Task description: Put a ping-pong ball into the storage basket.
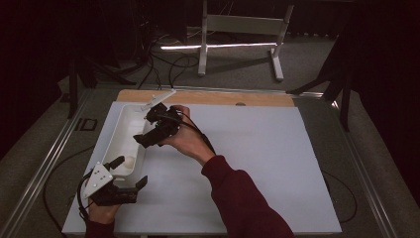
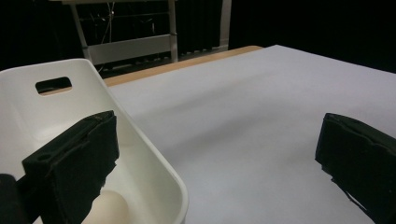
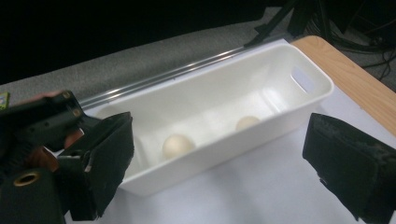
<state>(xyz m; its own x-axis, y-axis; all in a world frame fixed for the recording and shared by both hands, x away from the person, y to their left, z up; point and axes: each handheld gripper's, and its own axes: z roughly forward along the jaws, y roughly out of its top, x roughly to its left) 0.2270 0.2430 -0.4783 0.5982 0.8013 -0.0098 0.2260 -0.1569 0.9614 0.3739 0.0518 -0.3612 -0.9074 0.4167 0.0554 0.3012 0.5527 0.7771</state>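
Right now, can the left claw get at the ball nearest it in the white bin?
Probably yes. The left claw is open astride the white bin's near wall, one jaw already inside beside the ball, with nothing covering it.

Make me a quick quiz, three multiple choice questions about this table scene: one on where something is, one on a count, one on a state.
1. Where on the white table does the long white bin sit?
A. along its left side
B. at its centre
C. at its right edge

2. How many pale round balls lie in the bin?
A. none
B. two
C. five

3. How does the left gripper stand at the bin?
A. shut on a ball
B. lying on the table away from the bin
C. open, one finger inside the bin's near end and one outside

Answers: 1 A, the high view shows the bin lengthwise by the left edge. 2 B, the right gripper view shows one ball and another ball on the bin's floor. 3 C, the left gripper view shows the fingers wide apart, straddling the bin's wall.
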